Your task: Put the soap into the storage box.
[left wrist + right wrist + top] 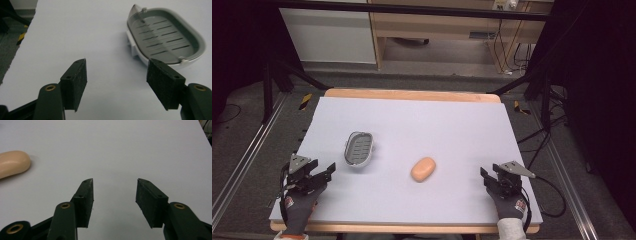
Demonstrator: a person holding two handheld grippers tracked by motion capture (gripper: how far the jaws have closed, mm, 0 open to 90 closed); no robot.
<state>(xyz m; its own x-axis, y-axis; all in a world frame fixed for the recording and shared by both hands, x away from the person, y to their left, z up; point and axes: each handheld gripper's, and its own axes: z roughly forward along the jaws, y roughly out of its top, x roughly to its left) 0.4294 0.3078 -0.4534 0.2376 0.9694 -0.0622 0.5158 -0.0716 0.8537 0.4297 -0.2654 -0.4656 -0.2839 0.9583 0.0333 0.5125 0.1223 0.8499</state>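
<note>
From the high view I see a table (412,120) with a pale sheet, a grey soap dish (359,148) left of centre and a peach soap bar (423,169) to its right, apart from it. My left gripper (326,172) sits at the near left, my right gripper (484,176) at the near right. In the left gripper view, the 2 jaws are spread with nothing between them, the soap dish (165,37) just beyond, to the right. In the right gripper view, jaws spread on bare sheet, the soap bar (12,163) far left.
</note>
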